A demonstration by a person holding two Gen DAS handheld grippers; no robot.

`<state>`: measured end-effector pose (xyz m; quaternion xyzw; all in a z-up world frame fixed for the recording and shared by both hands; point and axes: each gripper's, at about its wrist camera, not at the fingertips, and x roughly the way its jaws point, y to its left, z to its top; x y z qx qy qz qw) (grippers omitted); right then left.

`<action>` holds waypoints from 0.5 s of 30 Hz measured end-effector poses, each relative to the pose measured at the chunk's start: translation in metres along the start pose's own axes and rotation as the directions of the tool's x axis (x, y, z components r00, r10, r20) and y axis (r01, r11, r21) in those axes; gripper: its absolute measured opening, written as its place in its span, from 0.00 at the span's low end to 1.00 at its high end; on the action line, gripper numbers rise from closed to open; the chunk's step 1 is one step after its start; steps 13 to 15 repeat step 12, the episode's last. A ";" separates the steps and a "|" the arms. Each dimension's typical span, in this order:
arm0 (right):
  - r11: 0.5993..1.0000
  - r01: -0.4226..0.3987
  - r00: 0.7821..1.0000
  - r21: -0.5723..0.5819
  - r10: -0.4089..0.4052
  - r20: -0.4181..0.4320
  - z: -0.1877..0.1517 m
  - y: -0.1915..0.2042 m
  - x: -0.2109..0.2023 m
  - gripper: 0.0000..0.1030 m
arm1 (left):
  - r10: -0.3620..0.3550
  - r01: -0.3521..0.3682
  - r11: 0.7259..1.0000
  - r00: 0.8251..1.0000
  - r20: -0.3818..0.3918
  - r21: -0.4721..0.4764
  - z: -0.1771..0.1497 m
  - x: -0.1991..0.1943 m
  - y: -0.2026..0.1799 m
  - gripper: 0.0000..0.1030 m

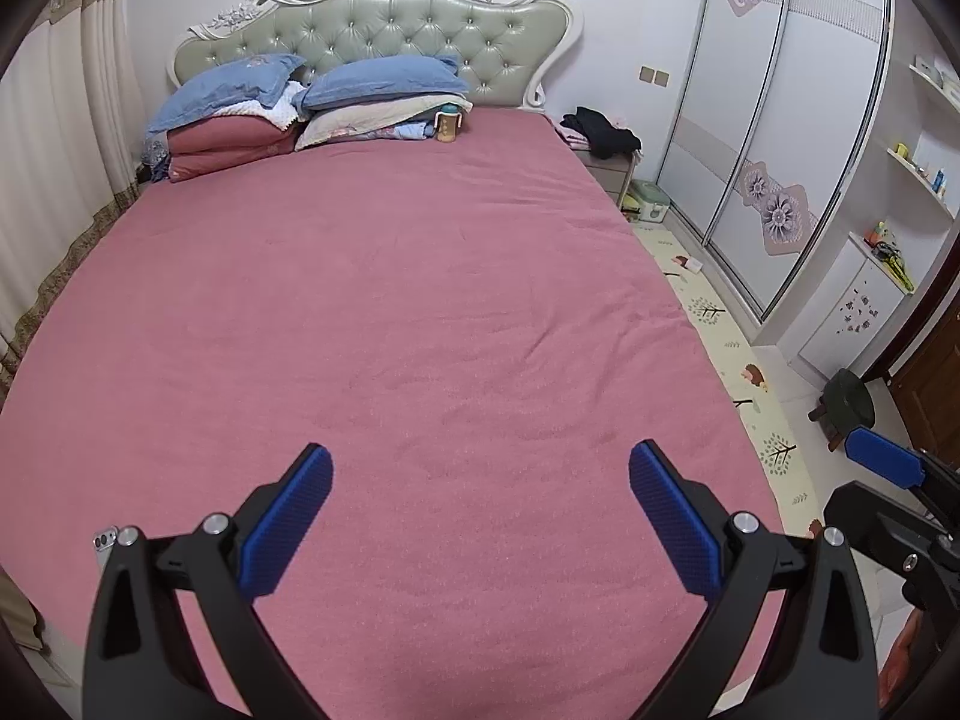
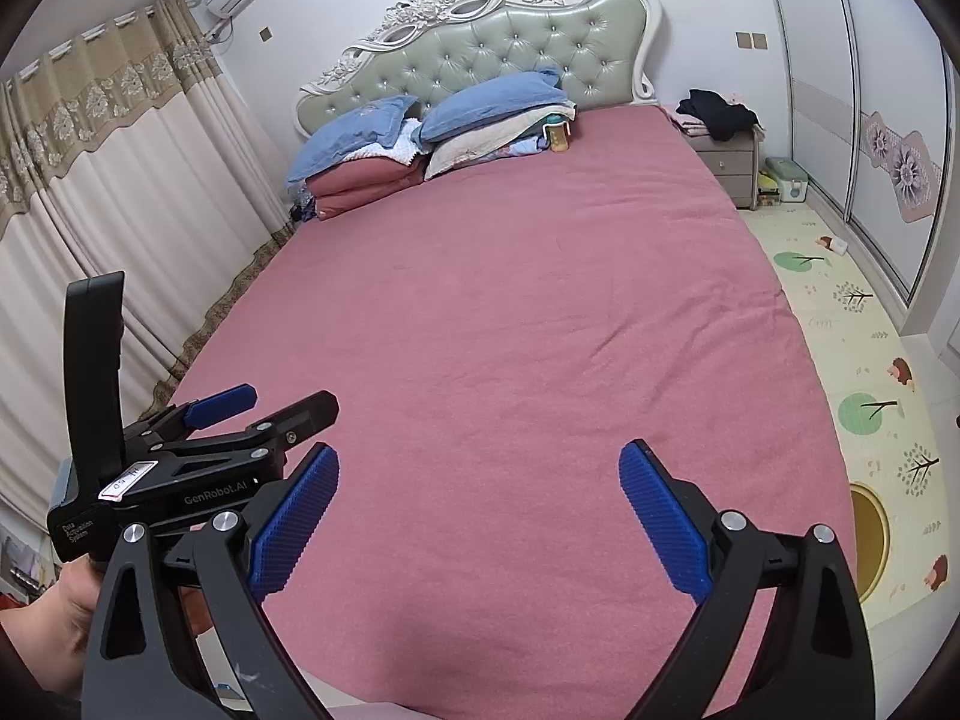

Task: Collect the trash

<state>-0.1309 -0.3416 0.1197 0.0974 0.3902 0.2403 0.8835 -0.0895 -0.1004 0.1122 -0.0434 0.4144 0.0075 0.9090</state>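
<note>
A small white scrap (image 1: 693, 266) (image 2: 835, 246) lies on the patterned floor mat, right of the bed near the wardrobe. A tan bottle (image 1: 447, 125) (image 2: 558, 137) with a handled lid stands upright on the pink bedspread (image 1: 390, 312) (image 2: 540, 312) by the pillows. My left gripper (image 1: 480, 456) hovers open over the foot of the bed with nothing between its fingers. My right gripper (image 2: 478, 453) is open and empty too, just to the right of the left one. In the right wrist view a hand holds the left gripper (image 2: 293, 396) at the lower left.
Blue and pink pillows (image 1: 252, 102) are stacked against the padded headboard. A nightstand (image 2: 729, 165) with dark clothes and a green box (image 2: 786, 179) stand right of the bed. A dark stool (image 1: 846, 402) is near the wardrobe; curtains (image 2: 120, 228) hang left. A phone (image 1: 105, 540) lies at the bed's near-left edge.
</note>
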 end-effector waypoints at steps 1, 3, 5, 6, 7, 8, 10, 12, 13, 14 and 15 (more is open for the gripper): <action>1.000 0.002 1.000 -0.001 -0.002 -0.002 0.000 0.000 0.000 0.89 | 0.001 -0.001 1.000 1.000 0.000 0.000 0.000 0.000 0.000 0.96; 1.000 0.004 1.000 0.002 -0.004 -0.001 0.001 -0.001 0.000 0.89 | 0.003 -0.003 1.000 1.000 0.002 0.000 0.002 0.000 0.000 0.96; 1.000 0.005 1.000 0.006 -0.005 -0.004 -0.001 -0.003 0.001 0.89 | 0.009 -0.009 1.000 1.000 -0.003 -0.001 0.001 0.001 -0.001 0.96; 1.000 0.004 1.000 0.009 -0.004 -0.005 -0.001 -0.003 0.001 0.89 | 0.014 -0.014 1.000 1.000 -0.010 -0.005 0.001 0.002 0.000 0.96; 1.000 0.003 1.000 0.011 -0.003 -0.007 -0.001 -0.005 0.001 0.89 | 0.014 -0.015 1.000 1.000 -0.016 -0.011 0.001 0.003 0.000 0.96; 1.000 0.003 1.000 0.015 -0.002 -0.009 0.000 -0.005 0.001 0.89 | 0.017 -0.017 1.000 1.000 -0.018 -0.014 0.002 0.004 0.000 0.96; 1.000 0.001 1.000 0.017 -0.001 -0.012 0.000 -0.006 0.002 0.89 | 0.025 -0.026 1.000 0.999 -0.022 -0.015 0.001 0.005 0.000 0.96; 1.000 0.001 1.000 0.022 -0.001 -0.017 0.000 -0.008 0.003 0.89 | 0.024 -0.024 1.000 0.999 -0.032 -0.014 0.001 0.007 -0.001 0.96; 1.000 0.001 1.000 0.022 -0.001 -0.017 0.000 -0.008 0.003 0.89 | 0.024 -0.024 1.000 0.999 -0.032 -0.014 0.001 0.007 -0.001 0.96; 1.000 0.001 1.000 0.022 -0.001 -0.017 0.000 -0.008 0.003 0.89 | 0.024 -0.024 1.000 0.999 -0.032 -0.014 0.001 0.007 -0.001 0.96; 1.000 0.001 1.000 0.022 -0.001 -0.017 0.000 -0.008 0.003 0.89 | 0.024 -0.024 1.000 0.999 -0.032 -0.014 0.001 0.007 -0.001 0.96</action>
